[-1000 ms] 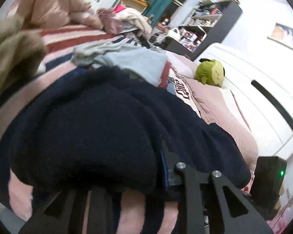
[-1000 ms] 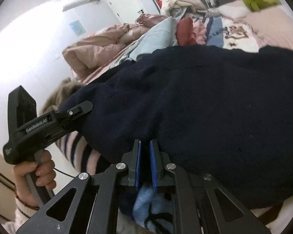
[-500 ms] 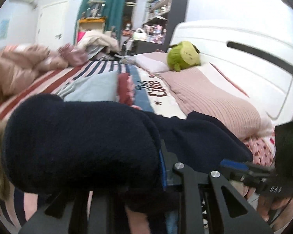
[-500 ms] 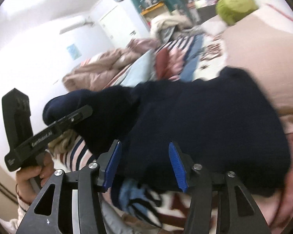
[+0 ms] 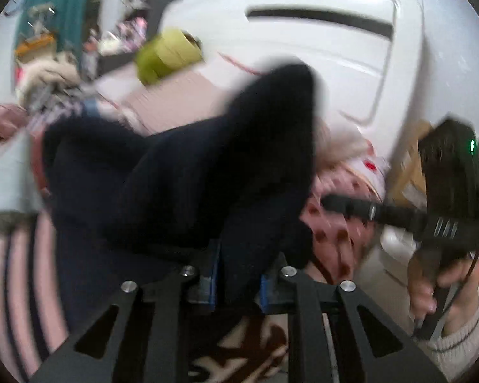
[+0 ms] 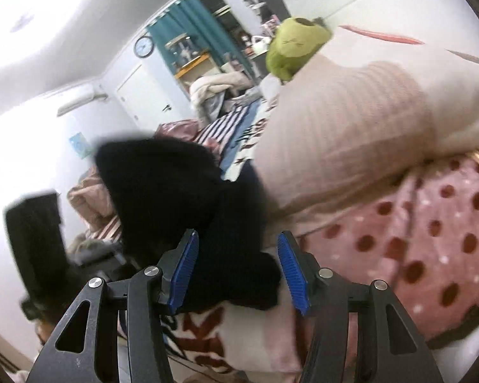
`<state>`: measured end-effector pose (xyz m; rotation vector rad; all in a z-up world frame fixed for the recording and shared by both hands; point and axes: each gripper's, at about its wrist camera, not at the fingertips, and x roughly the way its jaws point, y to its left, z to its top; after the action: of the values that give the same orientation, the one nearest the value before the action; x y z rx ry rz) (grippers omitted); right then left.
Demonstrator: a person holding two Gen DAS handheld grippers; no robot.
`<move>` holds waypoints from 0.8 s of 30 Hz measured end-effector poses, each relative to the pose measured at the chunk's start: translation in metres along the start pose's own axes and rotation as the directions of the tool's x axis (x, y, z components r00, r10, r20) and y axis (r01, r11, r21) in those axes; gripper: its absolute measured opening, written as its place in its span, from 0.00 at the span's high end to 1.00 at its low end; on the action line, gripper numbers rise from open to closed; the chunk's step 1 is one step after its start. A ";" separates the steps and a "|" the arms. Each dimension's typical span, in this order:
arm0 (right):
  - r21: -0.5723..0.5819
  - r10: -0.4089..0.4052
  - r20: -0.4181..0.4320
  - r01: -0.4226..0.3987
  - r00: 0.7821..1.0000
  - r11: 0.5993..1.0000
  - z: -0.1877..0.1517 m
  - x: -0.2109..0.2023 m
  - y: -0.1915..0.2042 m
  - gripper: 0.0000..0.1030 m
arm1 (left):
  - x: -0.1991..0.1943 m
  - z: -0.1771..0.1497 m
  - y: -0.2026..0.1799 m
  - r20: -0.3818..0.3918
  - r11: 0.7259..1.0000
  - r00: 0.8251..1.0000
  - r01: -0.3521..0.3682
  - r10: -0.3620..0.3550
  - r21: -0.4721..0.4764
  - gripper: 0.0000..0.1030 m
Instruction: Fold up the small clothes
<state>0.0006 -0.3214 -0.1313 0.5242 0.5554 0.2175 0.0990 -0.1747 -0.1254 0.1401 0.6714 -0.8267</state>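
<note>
A dark navy fleece garment (image 5: 191,175) hangs bunched from my left gripper (image 5: 239,274). Its blue pads pinch a fold of the cloth and its jaws are closing. In the right wrist view the same garment (image 6: 163,198) droops over the bed edge. My right gripper (image 6: 238,271) is open, its blue pads wide apart and pressing on nothing, with the garment's lower end seen beyond the gap. In the left wrist view a hand holds the right gripper (image 5: 447,191) at the right, apart from the cloth. Both views are blurred.
A green plush toy (image 6: 293,44) sits by a ribbed pink pillow (image 6: 351,127). A pink polka-dot blanket (image 6: 431,239) lies under my right gripper. The white headboard (image 5: 319,32) rises behind. Striped bedding (image 5: 16,271) and a light blue garment (image 5: 6,175) lie at the left.
My right gripper has opened and let go of the dark garment. Both grippers have swung toward the pillow and headboard, the left one rolling and carrying the garment along.
</note>
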 end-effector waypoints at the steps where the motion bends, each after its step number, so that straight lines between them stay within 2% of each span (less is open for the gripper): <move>1: 0.005 -0.008 0.000 0.008 1.000 1.000 0.000 -0.001 -0.004 0.53 | 0.003 -0.005 -0.002 -0.002 1.000 1.000 0.006 -0.006 0.012 0.86; 4: 0.016 -0.022 -0.003 0.022 1.000 1.000 -0.001 -0.005 -0.011 0.53 | -0.008 -0.009 -0.001 0.017 1.000 1.000 -0.004 0.004 0.022 0.81; 7: 0.019 -0.011 0.014 0.010 1.000 1.000 0.004 -0.006 -0.011 0.49 | -0.029 -0.007 0.004 0.030 0.998 0.998 0.056 -0.056 -0.007 0.64; 8: 0.018 0.000 0.021 0.000 1.000 1.000 0.003 -0.012 -0.013 0.47 | -0.039 -0.008 0.007 0.046 0.997 0.996 0.081 -0.080 -0.017 0.54; 9: 0.013 0.015 0.033 -0.015 0.999 1.000 0.006 -0.014 -0.010 0.41 | -0.050 -0.007 0.009 0.066 0.995 0.993 0.101 -0.099 -0.023 0.45; 10: 0.004 0.027 0.044 -0.027 0.999 1.000 0.009 -0.014 -0.007 0.37 | -0.059 -0.007 0.010 0.083 0.994 0.991 0.108 -0.105 -0.026 0.40; 11: -0.020 0.047 0.059 -0.046 0.997 0.999 0.015 -0.016 0.002 0.36 | -0.069 -0.008 0.012 0.102 0.994 0.990 0.103 -0.099 -0.029 0.36; 13: -0.065 0.069 0.069 -0.064 0.995 0.996 0.027 -0.013 0.018 0.35 | -0.089 -0.010 0.019 0.137 0.996 0.988 0.078 -0.070 -0.050 0.34; 14: -0.096 0.082 0.069 -0.076 0.994 0.993 0.031 -0.010 0.027 0.32 | -0.096 -0.009 0.023 0.149 0.996 0.987 0.065 -0.055 -0.064 0.30; 15: -0.127 0.095 0.061 -0.087 0.994 0.988 0.034 -0.006 0.037 0.24 | -0.103 -0.011 0.030 0.161 0.996 0.986 0.048 -0.034 -0.082 0.27; 17: -0.176 0.076 0.040 -0.068 0.996 0.982 0.038 0.008 0.052 0.22 | -0.111 -0.015 0.046 0.164 0.993 0.986 0.012 0.008 -0.121 0.26; 18: -0.179 0.030 0.033 -0.024 0.999 0.983 0.038 0.018 0.057 0.22 | -0.112 -0.019 0.055 0.155 0.989 0.987 -0.008 0.031 -0.149 0.26; 19: -0.174 -0.003 0.030 0.008 1.000 0.985 0.037 0.025 0.058 0.25 | -0.113 -0.023 0.062 0.147 0.985 0.988 -0.021 0.047 -0.170 0.26; 20: -0.170 -0.024 0.037 0.030 0.999 0.985 0.034 0.028 0.057 0.33 | -0.113 -0.029 0.070 0.137 0.980 0.989 -0.032 0.059 -0.197 0.25; 21: -0.163 -0.061 0.051 0.068 0.997 0.984 0.030 0.030 0.053 0.60 | -0.112 -0.033 0.076 0.132 0.975 0.989 -0.033 0.063 -0.218 0.25; 22: -0.144 -0.109 0.046 0.115 0.993 0.983 0.025 0.032 0.045 0.76 | -0.109 -0.036 0.083 0.126 0.970 0.990 -0.025 0.057 -0.242 0.25; 23: -0.123 -0.134 0.040 0.138 0.990 0.983 0.021 0.031 0.037 0.79 | -0.106 -0.042 0.089 0.120 0.963 0.992 -0.006 0.040 -0.268 0.23; 24: -0.082 -0.152 0.025 0.153 0.988 0.985 0.013 0.031 0.024 0.83 | -0.102 -0.047 0.096 0.116 0.956 0.993 0.020 0.014 -0.293 0.18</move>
<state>0.0327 -0.2959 -0.1230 0.4004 0.5627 0.0893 0.0951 -0.0273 -0.1144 -0.1783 0.6766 -0.7229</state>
